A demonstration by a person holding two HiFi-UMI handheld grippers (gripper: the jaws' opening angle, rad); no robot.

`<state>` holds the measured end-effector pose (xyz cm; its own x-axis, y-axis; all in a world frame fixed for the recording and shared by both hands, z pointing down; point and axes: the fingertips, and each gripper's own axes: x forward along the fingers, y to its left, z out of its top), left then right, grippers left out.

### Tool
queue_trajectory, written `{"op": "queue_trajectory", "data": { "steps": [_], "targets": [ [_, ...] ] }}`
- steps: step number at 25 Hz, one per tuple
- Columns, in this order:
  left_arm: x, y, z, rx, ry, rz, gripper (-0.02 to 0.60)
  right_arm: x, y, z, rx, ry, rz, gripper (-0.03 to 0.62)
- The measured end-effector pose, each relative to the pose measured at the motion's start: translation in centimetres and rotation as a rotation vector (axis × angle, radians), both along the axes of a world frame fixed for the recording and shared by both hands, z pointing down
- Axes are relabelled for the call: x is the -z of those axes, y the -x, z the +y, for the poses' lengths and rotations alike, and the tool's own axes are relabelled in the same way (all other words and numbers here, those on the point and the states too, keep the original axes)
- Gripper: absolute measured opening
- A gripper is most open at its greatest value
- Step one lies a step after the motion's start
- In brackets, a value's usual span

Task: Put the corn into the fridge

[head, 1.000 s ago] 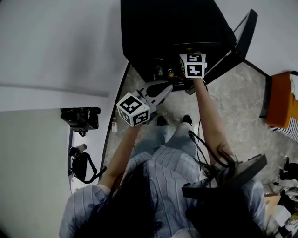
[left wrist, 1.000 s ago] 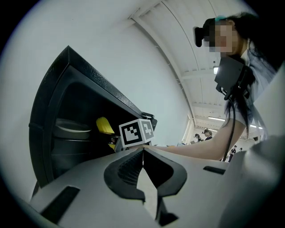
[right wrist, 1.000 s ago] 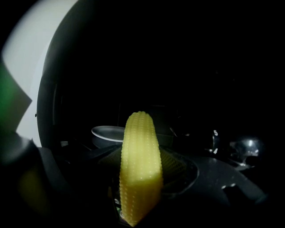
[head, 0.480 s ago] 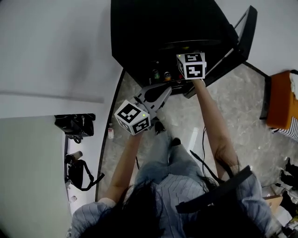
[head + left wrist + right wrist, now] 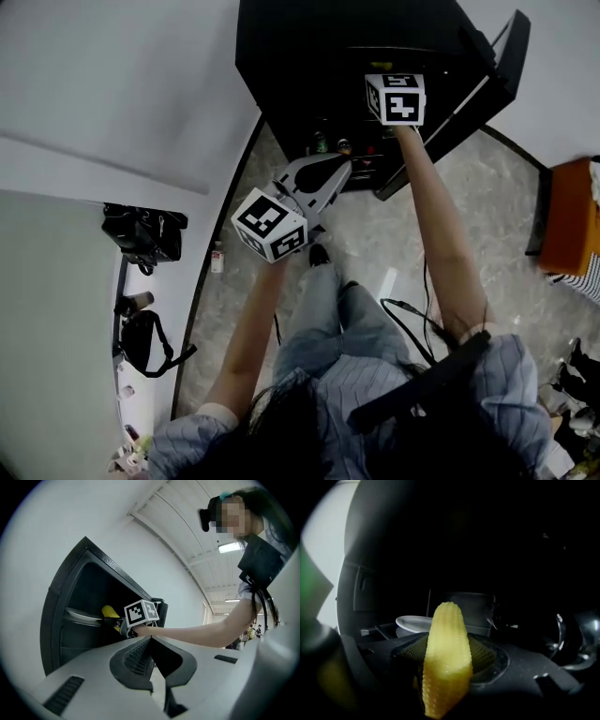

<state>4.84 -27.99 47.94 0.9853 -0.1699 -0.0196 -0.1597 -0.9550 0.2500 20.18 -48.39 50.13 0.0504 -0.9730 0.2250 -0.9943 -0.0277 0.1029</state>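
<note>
The yellow corn cob [image 5: 446, 658] stands upright between the jaws of my right gripper [image 5: 447, 654], which is shut on it. That gripper [image 5: 395, 97] reaches into the open black fridge [image 5: 309, 56], and its jaws are hidden under its marker cube in the head view. From the left gripper view the corn [image 5: 110, 611] shows just inside the fridge [image 5: 65, 620], level with a shelf. My left gripper [image 5: 334, 171] hangs in front of the fridge, lower and to the left. Its jaws [image 5: 151, 641] meet at the tip with nothing between them.
A white plate [image 5: 415, 622] lies on the shelf behind the corn, and a glass vessel [image 5: 534, 625] stands to its right. Small bottles [image 5: 323, 143] stand low in the fridge. The door [image 5: 492, 80] is swung open to the right. An orange box [image 5: 567, 216] and black bags [image 5: 141, 234] sit on the floor.
My right gripper has moved up and further into the fridge with the corn. The left gripper stays about where it was, and the person has stepped closer.
</note>
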Motion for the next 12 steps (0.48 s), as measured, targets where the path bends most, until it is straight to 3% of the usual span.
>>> {"op": "queue_trajectory", "data": {
  "steps": [12],
  "targets": [
    [-1.0, 1.1, -0.5, 0.028, -0.018, 0.008, 0.008, 0.6, -0.1, -0.2, -0.018, -0.066, 0.031, 0.259]
  ]
}}
